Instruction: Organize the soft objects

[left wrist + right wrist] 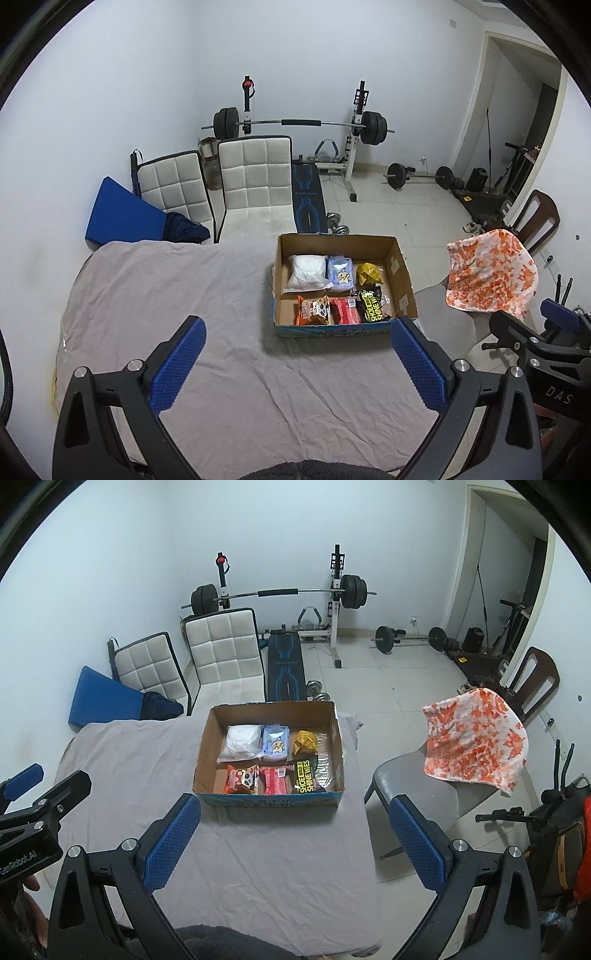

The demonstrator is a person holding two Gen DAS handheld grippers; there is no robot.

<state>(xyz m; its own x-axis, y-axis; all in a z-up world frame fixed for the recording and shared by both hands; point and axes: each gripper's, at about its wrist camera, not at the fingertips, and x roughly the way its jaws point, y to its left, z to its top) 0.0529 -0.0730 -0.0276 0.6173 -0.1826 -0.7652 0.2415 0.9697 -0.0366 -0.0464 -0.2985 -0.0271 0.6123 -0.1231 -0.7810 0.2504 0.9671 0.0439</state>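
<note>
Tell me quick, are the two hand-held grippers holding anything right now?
Left hand-held gripper: open, holding nothing, over the grey sheet.
Right hand-held gripper: open, holding nothing, in front of the cardboard box.

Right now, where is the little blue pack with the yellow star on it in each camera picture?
Left wrist view: the blue star pack sits right of centre, in the cardboard box's back row, middle.
Right wrist view: the pack is near the centre, same middle spot.
Shared landmark: the white bag lies just left of it in both.
</note>
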